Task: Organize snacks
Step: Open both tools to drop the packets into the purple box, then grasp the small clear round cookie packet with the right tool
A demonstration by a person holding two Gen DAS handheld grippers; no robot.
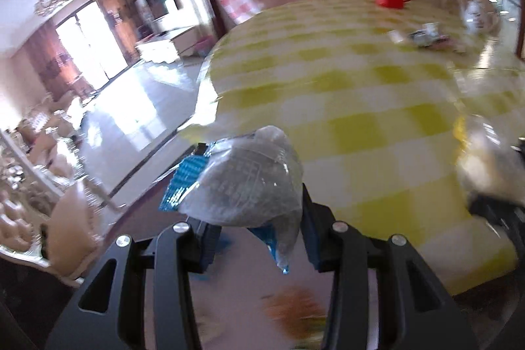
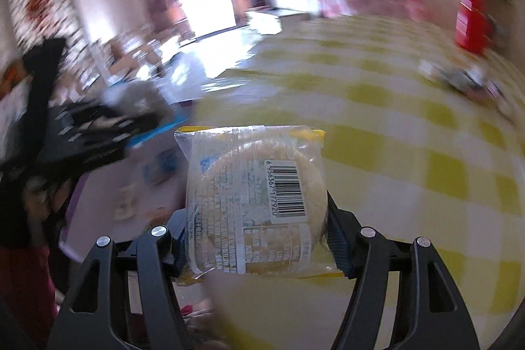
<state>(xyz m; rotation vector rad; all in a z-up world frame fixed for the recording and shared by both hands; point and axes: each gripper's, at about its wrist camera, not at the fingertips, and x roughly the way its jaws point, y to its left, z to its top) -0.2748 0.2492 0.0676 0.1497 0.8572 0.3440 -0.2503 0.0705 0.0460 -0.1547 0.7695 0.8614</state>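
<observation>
Carrying step, both tongs loaded: our left gripper [image 1: 259,232] pinched a blue-and-clear crinkled snack packet [image 1: 242,179], our right gripper [image 2: 256,238] a clear-wrapped round cake with barcode label [image 2: 259,202], both aloft at the near edge of the yellow-checked tablecloth [image 1: 361,94]. Next, we judged, each needed lowering into the pale tray [image 2: 108,186] blurred below.

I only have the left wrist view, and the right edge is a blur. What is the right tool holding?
Observer: The right tool is shut on a clear-wrapped round pale pastry packet.
Operator: Which face is toward the camera?
Observer: The printed back, with a black barcode.
Operator: Any colour on that wrapper?
Observer: Yellow strips along its sealed ends.
Operator: What lies beneath it?
Observer: The yellow and white checked tablecloth.
</observation>
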